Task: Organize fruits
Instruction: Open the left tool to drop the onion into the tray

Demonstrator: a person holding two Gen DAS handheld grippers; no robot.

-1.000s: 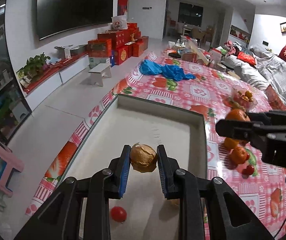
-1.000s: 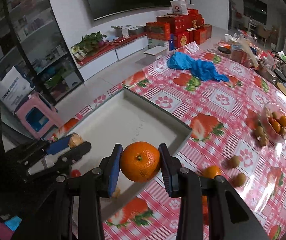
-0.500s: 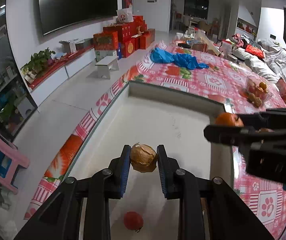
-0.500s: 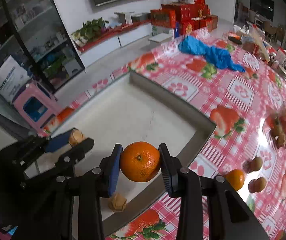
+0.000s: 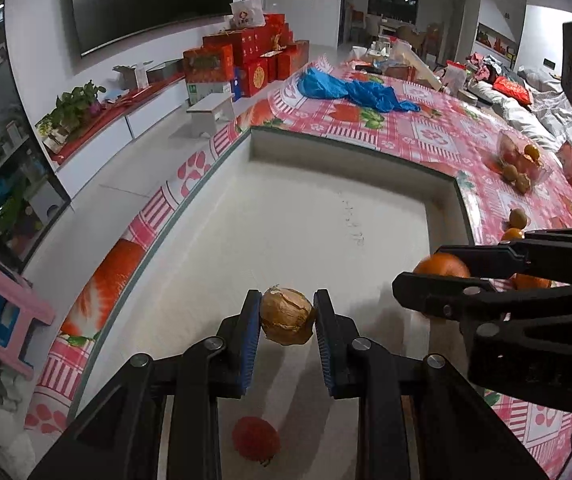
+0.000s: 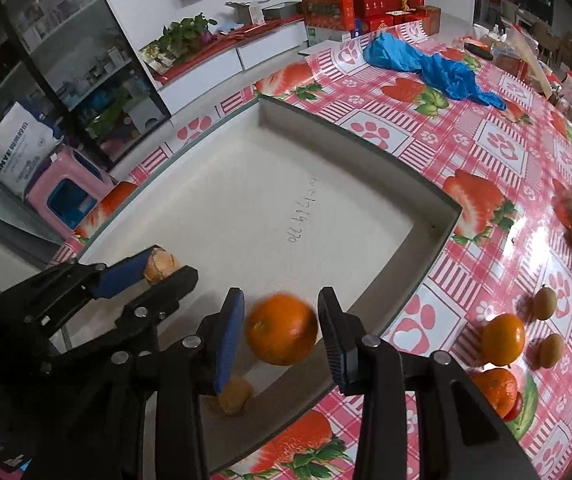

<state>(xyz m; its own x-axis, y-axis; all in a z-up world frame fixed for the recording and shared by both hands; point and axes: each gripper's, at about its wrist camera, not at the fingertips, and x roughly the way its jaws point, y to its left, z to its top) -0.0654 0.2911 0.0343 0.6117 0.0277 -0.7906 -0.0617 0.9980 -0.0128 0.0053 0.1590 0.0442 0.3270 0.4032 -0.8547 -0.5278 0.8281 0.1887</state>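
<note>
Two grippers over the tray (image 6: 426,236): left gripper (image 5: 288,316) clamping a longan (image 5: 287,316), right gripper (image 6: 281,330) (jaws opening) around a blurred orange (image 6: 281,330).

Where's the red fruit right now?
Left wrist view, bottom centre: the red fruit lies on the tray floor, below the left gripper and its brown fruit.

A pale cream tray (image 6: 245,184) sits on a pink-and-white checked tablecloth (image 6: 486,152) printed with red strawberries and paw prints. Bright orange mandarin (image 6: 281,329), tan-brown papery fruit (image 5: 287,316), a red one, perhaps lychee (image 5: 255,443). Crumpled blue bag (image 6: 426,66).
</note>
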